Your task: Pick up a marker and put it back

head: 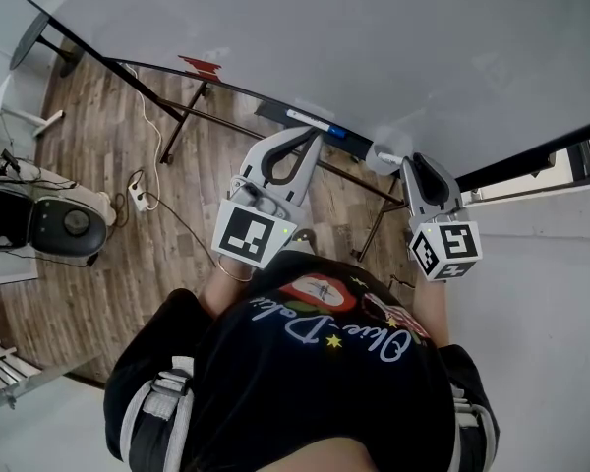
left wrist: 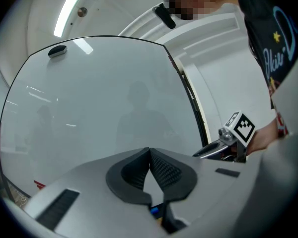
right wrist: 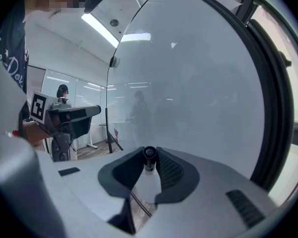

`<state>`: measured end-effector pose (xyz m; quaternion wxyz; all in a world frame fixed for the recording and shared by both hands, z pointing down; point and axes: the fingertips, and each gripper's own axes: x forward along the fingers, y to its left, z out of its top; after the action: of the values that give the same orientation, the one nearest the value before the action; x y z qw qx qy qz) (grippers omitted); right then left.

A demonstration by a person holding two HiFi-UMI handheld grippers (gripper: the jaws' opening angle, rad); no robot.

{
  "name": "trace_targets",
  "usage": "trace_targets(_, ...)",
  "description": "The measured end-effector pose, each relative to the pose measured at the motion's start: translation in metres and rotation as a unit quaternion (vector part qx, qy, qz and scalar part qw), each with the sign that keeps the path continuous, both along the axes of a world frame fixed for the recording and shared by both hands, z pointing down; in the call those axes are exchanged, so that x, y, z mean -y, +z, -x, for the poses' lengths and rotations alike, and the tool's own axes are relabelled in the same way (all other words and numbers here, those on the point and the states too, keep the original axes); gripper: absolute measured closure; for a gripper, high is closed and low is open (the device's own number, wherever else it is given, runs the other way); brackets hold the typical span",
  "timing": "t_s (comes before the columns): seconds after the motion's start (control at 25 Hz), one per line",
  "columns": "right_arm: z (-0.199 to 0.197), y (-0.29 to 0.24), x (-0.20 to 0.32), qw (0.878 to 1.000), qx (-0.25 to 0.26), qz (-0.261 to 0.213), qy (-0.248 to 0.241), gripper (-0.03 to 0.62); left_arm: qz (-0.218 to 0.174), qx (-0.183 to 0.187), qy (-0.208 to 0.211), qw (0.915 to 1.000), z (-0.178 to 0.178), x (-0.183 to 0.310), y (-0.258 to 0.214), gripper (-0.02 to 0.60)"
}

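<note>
My right gripper [right wrist: 149, 158] is shut on a white marker [right wrist: 149, 180] whose black tip points at the whiteboard [right wrist: 198, 73]. In the head view that marker [head: 383, 157] sticks out left of the right gripper [head: 411, 162], close to the whiteboard [head: 374, 37] near its lower edge. The left gripper [head: 308, 136] hovers over the board's tray [head: 275, 112], where a blue-capped marker [head: 316, 122] lies. In the left gripper view the left gripper [left wrist: 149, 151] has its pads meeting at the tips with nothing held; a bit of blue shows below them.
The whiteboard stands on a black metal frame [head: 182, 116] over a wooden floor [head: 98, 126]. A white cable and power strip [head: 138, 197] lie on the floor, next to a black-and-white machine [head: 49, 222]. A red item [head: 202, 65] sits on the tray's left end.
</note>
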<state>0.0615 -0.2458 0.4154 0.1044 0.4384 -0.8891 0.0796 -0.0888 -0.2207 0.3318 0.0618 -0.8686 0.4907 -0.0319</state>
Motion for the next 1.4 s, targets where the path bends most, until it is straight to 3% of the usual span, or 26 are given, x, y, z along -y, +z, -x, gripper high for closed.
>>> trace_targets(1.4, 0.019, 0.02, -0.003, 0.997, -0.067, -0.022, -0.021, 0.52, -0.003, -0.001, -0.021, 0.9998, 0.01, -0.013, -0.003, 0.578)
